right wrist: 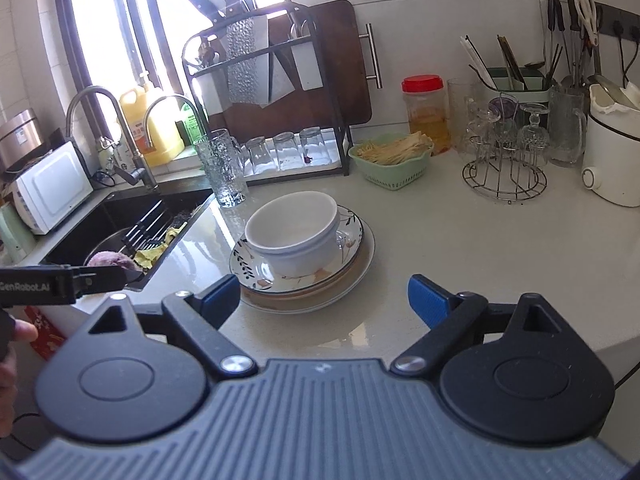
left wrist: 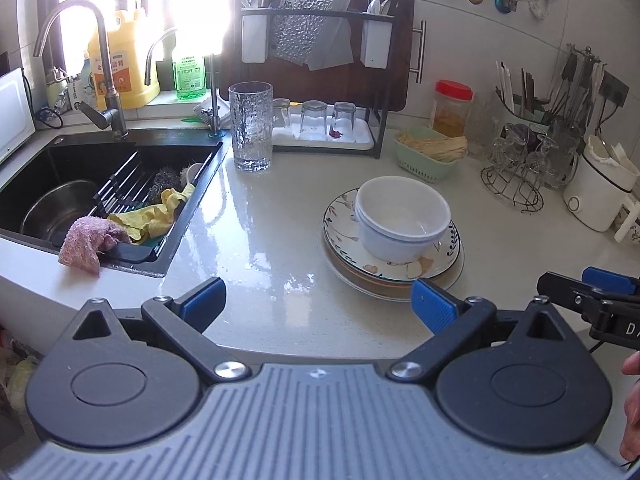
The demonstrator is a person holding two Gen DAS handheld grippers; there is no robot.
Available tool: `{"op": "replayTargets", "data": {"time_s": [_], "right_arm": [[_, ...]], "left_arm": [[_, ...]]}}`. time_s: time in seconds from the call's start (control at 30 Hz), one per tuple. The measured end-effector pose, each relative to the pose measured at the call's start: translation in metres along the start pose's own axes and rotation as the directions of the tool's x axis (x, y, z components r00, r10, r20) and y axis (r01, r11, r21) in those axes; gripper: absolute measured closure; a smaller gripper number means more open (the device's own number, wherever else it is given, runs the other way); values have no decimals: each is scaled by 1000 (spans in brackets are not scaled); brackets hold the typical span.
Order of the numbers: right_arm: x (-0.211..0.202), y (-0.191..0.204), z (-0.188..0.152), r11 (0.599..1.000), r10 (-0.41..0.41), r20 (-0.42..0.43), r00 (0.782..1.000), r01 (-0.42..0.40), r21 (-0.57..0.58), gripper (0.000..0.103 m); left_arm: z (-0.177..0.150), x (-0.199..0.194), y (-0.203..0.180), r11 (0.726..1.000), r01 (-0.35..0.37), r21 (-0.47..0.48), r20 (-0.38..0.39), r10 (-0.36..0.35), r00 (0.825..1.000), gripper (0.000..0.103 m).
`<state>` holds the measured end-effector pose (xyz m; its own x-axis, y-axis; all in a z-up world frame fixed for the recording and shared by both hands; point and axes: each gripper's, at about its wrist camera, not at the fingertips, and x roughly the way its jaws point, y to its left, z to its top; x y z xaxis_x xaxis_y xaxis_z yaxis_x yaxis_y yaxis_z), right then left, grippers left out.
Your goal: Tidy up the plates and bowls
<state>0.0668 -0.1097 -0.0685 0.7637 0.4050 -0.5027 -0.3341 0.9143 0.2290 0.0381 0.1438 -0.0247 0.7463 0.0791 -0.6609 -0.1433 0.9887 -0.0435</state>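
Bowls nested on plates, worktop at 12 o'clock; left tongs and right tongs both spread, gripping nothing.

glossy ceramic bowls, glossy countertop

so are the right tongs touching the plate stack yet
Apart. The right wrist view shows bare counter between the open right tongs and the plate stack.

Black grippers; blue ribbed fingers; silver screws
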Motion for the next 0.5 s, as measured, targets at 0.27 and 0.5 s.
{"op": "replayTargets", "data": {"time_s": [0.27,0.5], "right_arm": [[2,0,1,1000,-5,-17,1000,5,6,11],[-8,-1,11,1000,-9,-8,1000,9,-2,11]], "left_arm": [[1,1,-3,1000,-2,-12,-22,2,1000,2],[5,2,-11,1000,6,0,-31,-6,999,2]]}}
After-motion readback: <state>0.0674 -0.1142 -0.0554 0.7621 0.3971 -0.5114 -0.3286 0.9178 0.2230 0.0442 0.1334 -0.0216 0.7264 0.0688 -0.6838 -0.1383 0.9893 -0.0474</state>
